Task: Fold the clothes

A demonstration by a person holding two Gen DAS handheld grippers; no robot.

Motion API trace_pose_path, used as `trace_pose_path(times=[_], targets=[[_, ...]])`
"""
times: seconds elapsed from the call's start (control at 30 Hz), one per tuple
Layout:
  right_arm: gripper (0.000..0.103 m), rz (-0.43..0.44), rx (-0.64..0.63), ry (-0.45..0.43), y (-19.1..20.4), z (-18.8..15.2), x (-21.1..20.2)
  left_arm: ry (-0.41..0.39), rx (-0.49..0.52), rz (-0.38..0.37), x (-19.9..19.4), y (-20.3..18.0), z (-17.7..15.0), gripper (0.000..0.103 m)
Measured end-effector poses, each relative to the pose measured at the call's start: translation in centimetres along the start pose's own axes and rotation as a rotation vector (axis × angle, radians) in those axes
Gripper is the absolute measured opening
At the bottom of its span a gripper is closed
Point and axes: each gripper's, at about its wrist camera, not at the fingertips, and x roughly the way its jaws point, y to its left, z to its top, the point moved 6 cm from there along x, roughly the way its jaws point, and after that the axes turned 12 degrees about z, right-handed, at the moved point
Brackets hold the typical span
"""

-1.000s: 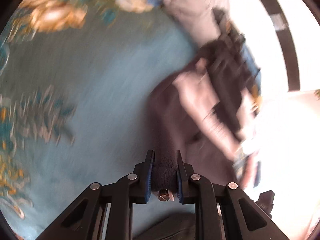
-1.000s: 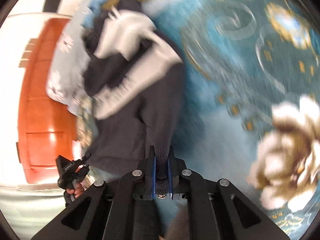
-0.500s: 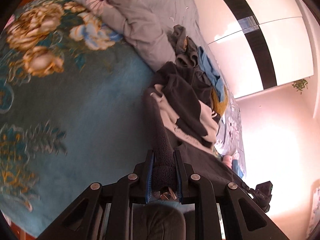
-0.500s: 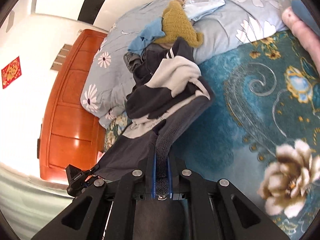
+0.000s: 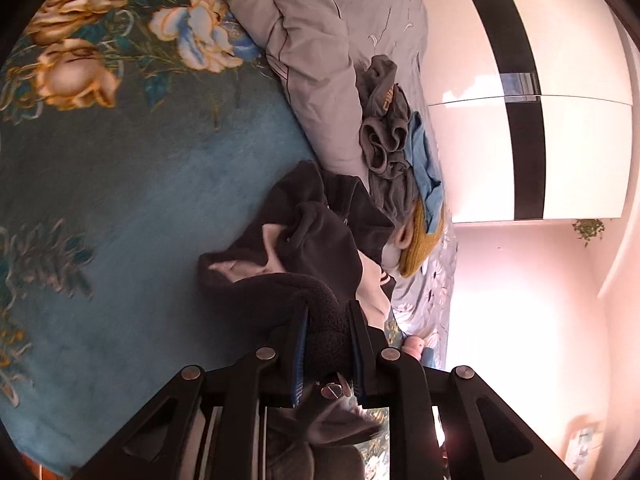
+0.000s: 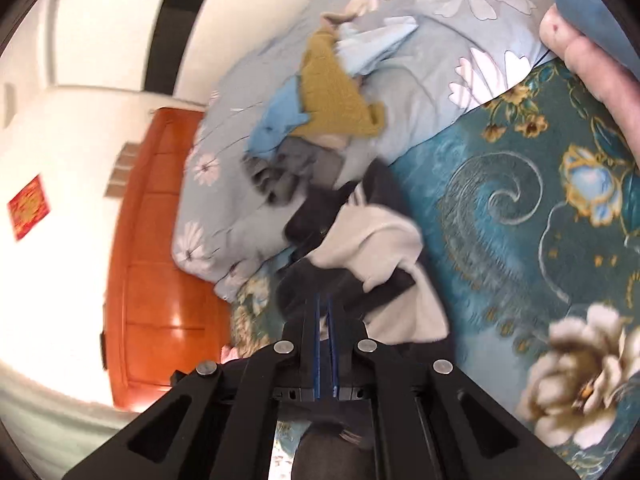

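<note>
A dark grey fleece garment (image 5: pixel 316 236) with a cream lining lies bunched on the teal floral blanket (image 5: pixel 120 184). My left gripper (image 5: pixel 328 316) is shut on a thick fold of it. In the right wrist view the same garment (image 6: pixel 360 240) shows its cream lining, and my right gripper (image 6: pixel 324 304) is shut on a thin dark edge of it. Both grippers hold the garment low over the blanket.
A pile of other clothes lies on the grey flowered duvet (image 5: pixel 316 60): a grey piece (image 5: pixel 384 136), a light blue one (image 5: pixel 428 168) and a mustard knit (image 6: pixel 336 96). An orange wooden headboard (image 6: pixel 156 264) stands at the left in the right wrist view. A white wardrobe (image 5: pixel 576 120) is behind.
Both grippers have come down and closer together, so the stretched garment has gone slack and bunched up in front of them. Both keep their hold.
</note>
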Motion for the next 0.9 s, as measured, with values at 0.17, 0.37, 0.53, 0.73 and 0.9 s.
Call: trace_pose_path(times=[0.17,0.37,0.53,0.73,0.9], targets=[[0.005,-0.09,-0.002,0.118,-2.0,-1.6,3.2,0.032,0.013,0.03,2.6,-1.0,0.6,0.019],[0.006,-0.275,0.045,0.369,-7.8,-9.1,7.6,0.045,-0.045,0.074,3.4,2.5,0.7,0.02],[0.04,-0.391,0.11,0.511,-11.4,-13.6,10.3,0.051,-0.078,0.077,3.0,4.3,0.3,0.02],[0.04,-0.521,0.103,0.617,-12.4,-15.8,12.3,0.05,-0.078,0.062,2.6,4.8,-0.3,0.02],[0.04,-0.556,0.121,0.597,-13.5,-16.2,13.2,0.053,-0.078,0.057,2.4,5.1,-0.9,0.021]])
